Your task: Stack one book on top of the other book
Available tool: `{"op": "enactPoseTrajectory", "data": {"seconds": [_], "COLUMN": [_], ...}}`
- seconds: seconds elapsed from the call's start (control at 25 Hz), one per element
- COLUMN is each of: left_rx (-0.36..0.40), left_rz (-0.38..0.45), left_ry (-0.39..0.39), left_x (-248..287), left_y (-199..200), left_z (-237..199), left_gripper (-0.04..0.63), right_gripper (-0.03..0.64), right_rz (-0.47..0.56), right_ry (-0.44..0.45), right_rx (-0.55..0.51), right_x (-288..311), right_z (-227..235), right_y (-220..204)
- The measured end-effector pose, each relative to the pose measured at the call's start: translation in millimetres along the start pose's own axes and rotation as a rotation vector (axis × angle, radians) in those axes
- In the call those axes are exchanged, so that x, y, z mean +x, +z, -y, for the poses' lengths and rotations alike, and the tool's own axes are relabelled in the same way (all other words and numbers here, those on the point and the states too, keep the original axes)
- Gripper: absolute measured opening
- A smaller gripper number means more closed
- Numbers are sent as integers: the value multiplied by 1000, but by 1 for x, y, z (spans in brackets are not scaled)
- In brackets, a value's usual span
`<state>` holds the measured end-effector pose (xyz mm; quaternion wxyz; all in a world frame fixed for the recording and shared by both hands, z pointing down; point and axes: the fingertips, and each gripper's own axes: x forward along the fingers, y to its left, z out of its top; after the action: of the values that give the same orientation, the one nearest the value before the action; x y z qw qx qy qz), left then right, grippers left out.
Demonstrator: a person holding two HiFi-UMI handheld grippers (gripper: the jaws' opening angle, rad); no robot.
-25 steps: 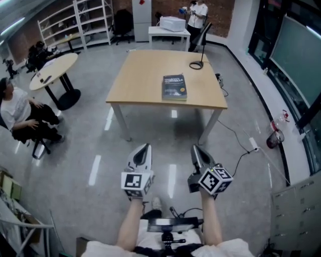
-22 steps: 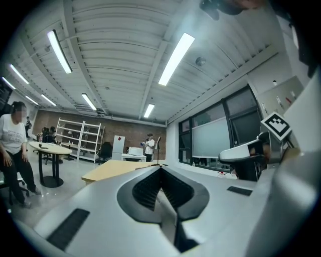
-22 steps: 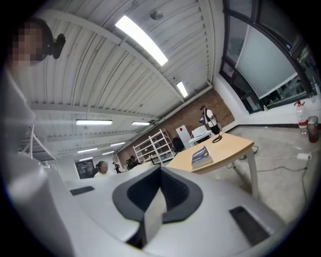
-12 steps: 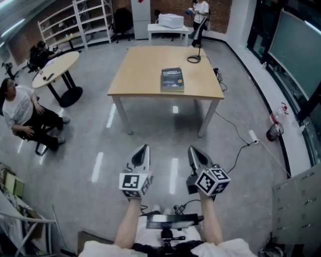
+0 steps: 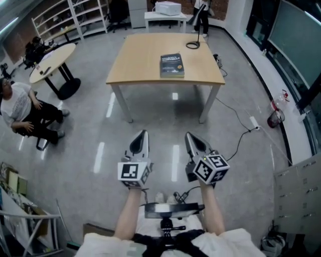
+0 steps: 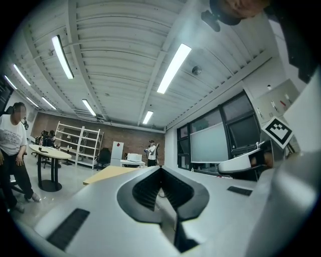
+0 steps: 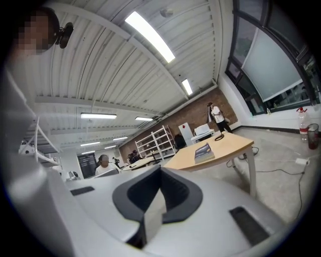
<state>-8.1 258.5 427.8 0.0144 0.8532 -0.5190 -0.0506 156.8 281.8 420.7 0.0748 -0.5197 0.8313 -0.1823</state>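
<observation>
Book (image 5: pixel 172 65): we see a dark cover with pale lettering, closed.
Pose: flat, face up on the table (image 5: pixel 140 60).
Place: well ahead of the left tool (image 5: pixel 143 133) and the right tool (image 5: pixel 189 135), touching neither.
Stack: we cannot tell whether a second book lies beneath.

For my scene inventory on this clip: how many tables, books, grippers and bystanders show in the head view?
Tables: 3 (wooden table, round table, white table)
Books: 1 (dark book on the wooden table; whether another lies beneath cannot be told)
Grippers: 2 (left gripper, right gripper, both shut)
Bystanders: 2 (seated person, standing person)
Total: 8
</observation>
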Motion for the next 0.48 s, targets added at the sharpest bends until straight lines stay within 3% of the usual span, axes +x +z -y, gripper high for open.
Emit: {"op": "enactPoseTrajectory", "data": {"seconds": [0.48], "left_rx": [30], "left_rz": [-28], "left_ry": [-10], "left_x": [4], "left_y": [-2], "left_z": [4], "left_gripper": [6], "right_gripper": [-2], "right_rz": [7], "right_ry": [-3], "right_rx": [-3], "right_x": [3], "right_z": [2], "right_y": [4]}}
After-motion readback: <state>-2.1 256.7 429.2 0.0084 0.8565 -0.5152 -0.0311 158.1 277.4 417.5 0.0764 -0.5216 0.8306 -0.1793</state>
